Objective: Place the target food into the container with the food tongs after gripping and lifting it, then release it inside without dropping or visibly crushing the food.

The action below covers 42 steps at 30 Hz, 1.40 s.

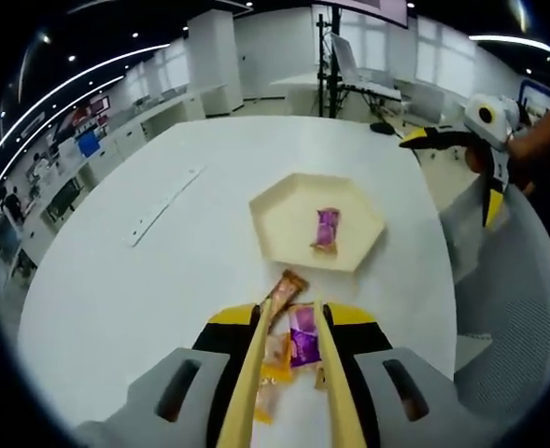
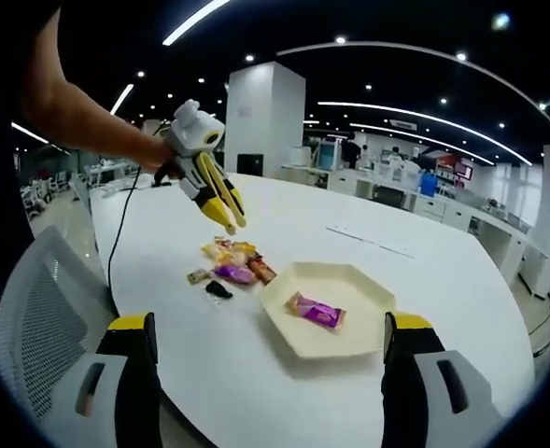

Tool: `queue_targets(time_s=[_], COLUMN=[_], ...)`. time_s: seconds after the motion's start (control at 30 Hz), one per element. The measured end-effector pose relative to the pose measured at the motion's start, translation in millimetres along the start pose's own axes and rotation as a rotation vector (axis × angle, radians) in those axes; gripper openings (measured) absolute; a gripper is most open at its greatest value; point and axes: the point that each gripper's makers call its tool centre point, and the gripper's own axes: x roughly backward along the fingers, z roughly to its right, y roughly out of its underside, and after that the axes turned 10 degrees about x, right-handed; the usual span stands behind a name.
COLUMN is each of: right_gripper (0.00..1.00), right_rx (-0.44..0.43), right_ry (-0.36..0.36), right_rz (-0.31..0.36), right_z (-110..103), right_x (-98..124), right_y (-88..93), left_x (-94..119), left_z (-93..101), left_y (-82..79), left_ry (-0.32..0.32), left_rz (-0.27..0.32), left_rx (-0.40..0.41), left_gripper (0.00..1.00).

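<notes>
Wooden food tongs (image 1: pixel 289 327) rise from my left gripper (image 1: pixel 290 313), whose jaws press on their two arms; the arms stand apart over a pile of wrapped snacks (image 1: pixel 293 341). A purple packet (image 1: pixel 303 343) lies between the arms, and a brown bar (image 1: pixel 287 284) lies at the tips. Beyond is a cream hexagonal tray (image 1: pixel 284 210) holding one purple packet (image 1: pixel 326 229). In the right gripper view my right gripper (image 2: pixel 270 319) is wide open and holds nothing, near the tray (image 2: pixel 349 280). The left gripper (image 2: pixel 220 201), held by a hand, hovers above the snacks (image 2: pixel 232 266).
The round white table (image 1: pixel 162 299) carries a thin white strip (image 1: pixel 162 205) at the far left. Mesh chairs (image 2: pixel 41 317) stand at its edge. A cable (image 2: pixel 116 252) trails off the table. My right gripper (image 1: pixel 457 173) hangs beyond the tray's right side.
</notes>
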Motion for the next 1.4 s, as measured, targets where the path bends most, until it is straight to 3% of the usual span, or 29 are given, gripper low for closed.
queue_targets(time_s=[0.7,0.93,1.4], right_gripper=[0.99,0.98,0.98], right_rx=[-0.005,-0.01,-0.019], right_ry=[0.004,0.004,0.005], right_rz=[-0.009,-0.013,-0.012], right_z=[1.6,2.0,2.4], right_x=[0.7,0.2,0.2], right_y=[1.0,2.2,1.9], left_x=[-20.9,-31.5,-47.8], left_z=[-0.5,-2.6,-0.8], left_y=[31.7,46.4,60.9], left_ry=[-0.008,-0.004,-0.007], left_rz=[-0.027,-0.056,-0.095], left_rx=[0.032,0.093,0.101], left_gripper=[0.24,0.24,0.24])
